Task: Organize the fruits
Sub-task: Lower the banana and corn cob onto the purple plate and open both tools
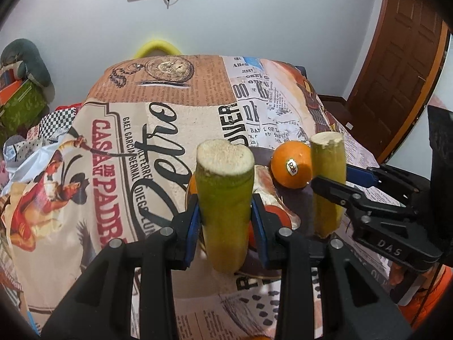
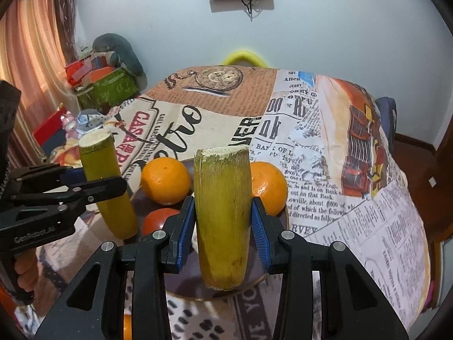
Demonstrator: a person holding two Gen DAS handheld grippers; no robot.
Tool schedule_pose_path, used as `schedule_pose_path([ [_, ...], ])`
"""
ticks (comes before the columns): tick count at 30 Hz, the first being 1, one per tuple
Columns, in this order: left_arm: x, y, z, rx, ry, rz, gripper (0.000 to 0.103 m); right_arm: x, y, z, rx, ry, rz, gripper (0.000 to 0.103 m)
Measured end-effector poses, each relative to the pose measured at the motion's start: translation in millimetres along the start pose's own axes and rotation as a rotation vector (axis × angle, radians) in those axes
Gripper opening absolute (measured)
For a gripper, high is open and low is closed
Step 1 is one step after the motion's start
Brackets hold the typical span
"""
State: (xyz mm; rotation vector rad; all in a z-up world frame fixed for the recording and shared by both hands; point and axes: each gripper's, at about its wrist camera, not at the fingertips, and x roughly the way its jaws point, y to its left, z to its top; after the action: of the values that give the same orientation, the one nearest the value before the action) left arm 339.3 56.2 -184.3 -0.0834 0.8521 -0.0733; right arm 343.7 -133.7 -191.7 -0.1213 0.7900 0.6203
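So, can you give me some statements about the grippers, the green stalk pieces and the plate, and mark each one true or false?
1. The left gripper is shut on a green stalk piece. True.
2. The right gripper is empty. False: it is shut on another stalk piece.
3. Both stalk pieces stand roughly upright. True.
4. The dark plate holds only bananas. False: oranges and a red fruit lie on it.
5. One orange carries a small sticker. True.
6. The tablecloth is plain white. False: it has newspaper-style prints.
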Motion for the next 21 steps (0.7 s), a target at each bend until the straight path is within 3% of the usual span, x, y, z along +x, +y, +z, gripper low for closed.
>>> schedule_pose_path([
  [6,10,-3,5,-0.005,0.013,-0.041,0.035,13,-4,-1,-0.005,0.037,0.011,0.036],
  [17,23,-12,6,0.019,0.033,-0.031,0.035,18,-11,0,0.032,0.054,0.059,0.036],
  [21,23,-11,4,0.004,0.043,-0.051,0.048,15,-7,-1,0.013,0.05,0.057,0.036],
])
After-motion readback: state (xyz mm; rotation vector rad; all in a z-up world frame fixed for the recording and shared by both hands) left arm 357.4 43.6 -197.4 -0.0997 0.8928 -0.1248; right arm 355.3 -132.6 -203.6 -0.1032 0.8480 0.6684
